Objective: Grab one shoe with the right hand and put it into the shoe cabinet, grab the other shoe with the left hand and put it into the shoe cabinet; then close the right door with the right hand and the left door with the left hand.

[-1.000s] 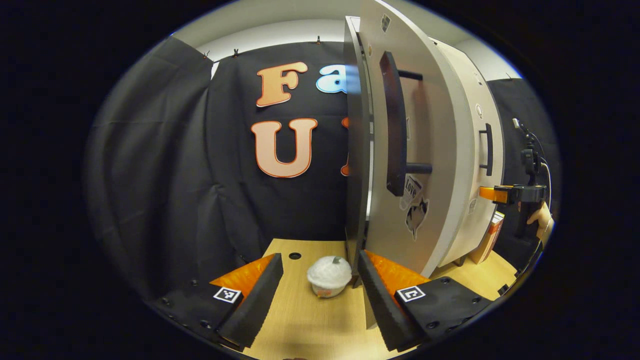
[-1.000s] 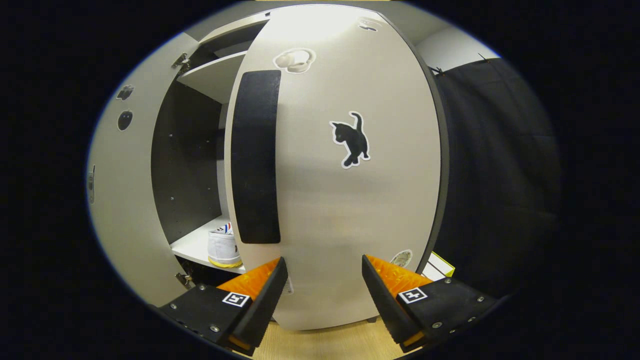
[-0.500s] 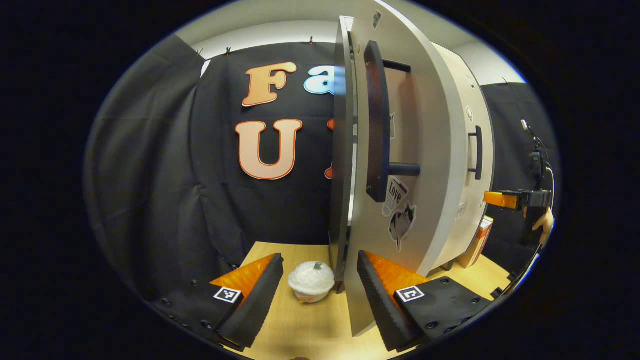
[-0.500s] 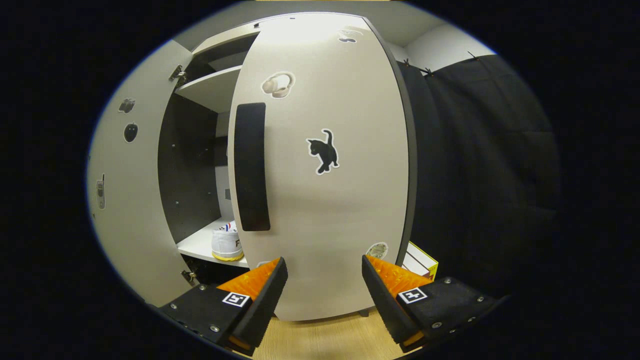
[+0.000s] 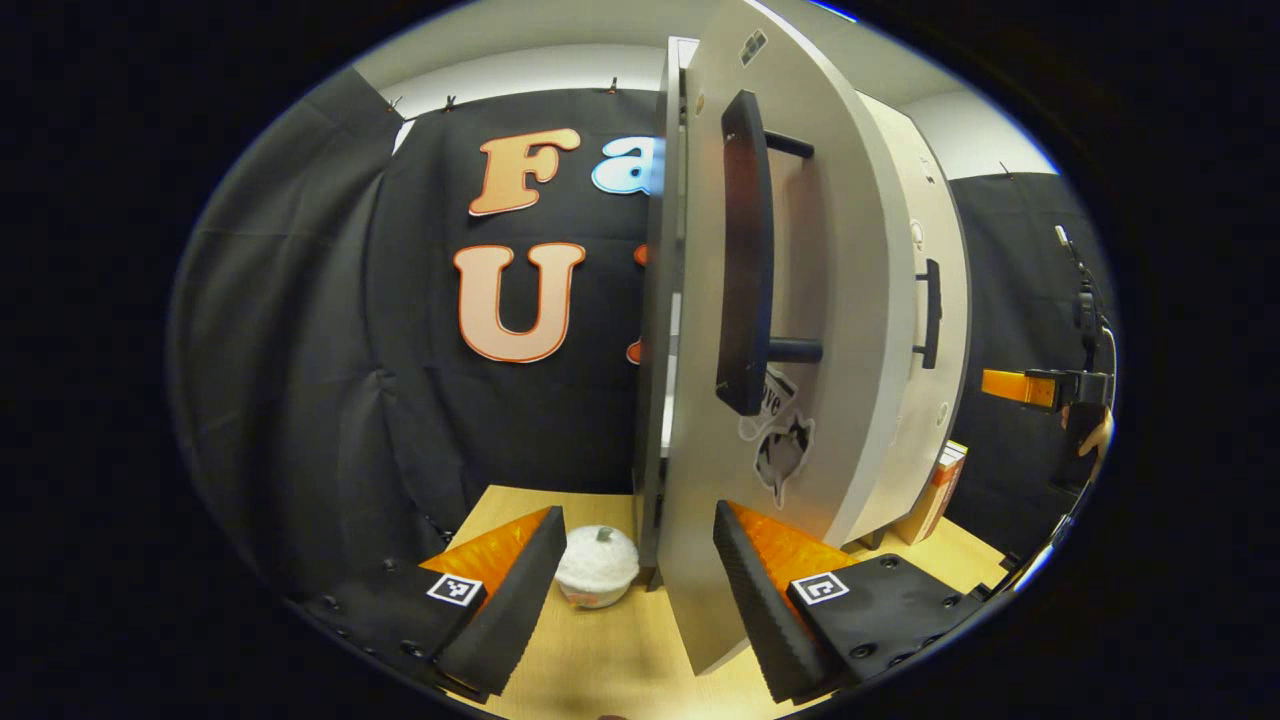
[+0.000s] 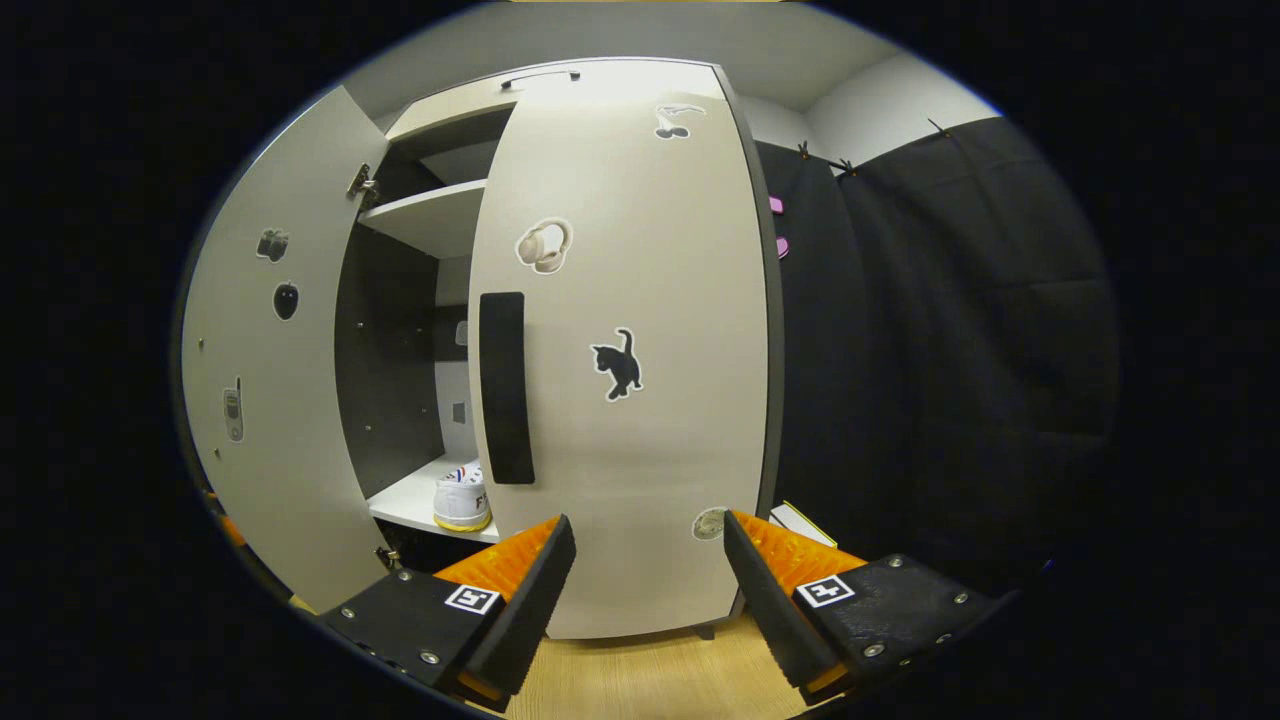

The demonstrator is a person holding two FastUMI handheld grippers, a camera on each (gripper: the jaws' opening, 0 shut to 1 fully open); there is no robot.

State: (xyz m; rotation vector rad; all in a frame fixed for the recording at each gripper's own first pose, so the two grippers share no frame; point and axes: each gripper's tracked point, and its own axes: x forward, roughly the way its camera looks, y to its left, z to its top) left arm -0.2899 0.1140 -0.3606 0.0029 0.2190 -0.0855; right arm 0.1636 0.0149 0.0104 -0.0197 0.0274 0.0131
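The white shoe cabinet's right door (image 6: 640, 400) is swung nearly shut, its dark handle (image 6: 505, 388) facing my right gripper (image 6: 645, 590), which stands open a short way back from it. The left door (image 6: 270, 400) still hangs open, and a white shoe (image 6: 463, 498) sits on the shelf (image 6: 410, 497) inside. In the left gripper view the left door (image 5: 800, 330) is close and edge-on, with its dark handle (image 5: 745, 270) facing out. My left gripper (image 5: 635, 590) is open, its right finger against the door's lower front. The right gripper (image 5: 1040, 385) appears far right there.
A small white lidded cup (image 5: 596, 566) stands on the wooden floor (image 5: 600, 660) beside the left door's edge. Boxes (image 5: 930, 490) lean by the cabinet's far side. A yellow-edged box (image 6: 805, 520) lies right of the cabinet.
The right gripper has backed away from the right door, which looks smaller now. The left gripper has moved closer along the left door, and the door has swung a little further toward shut.
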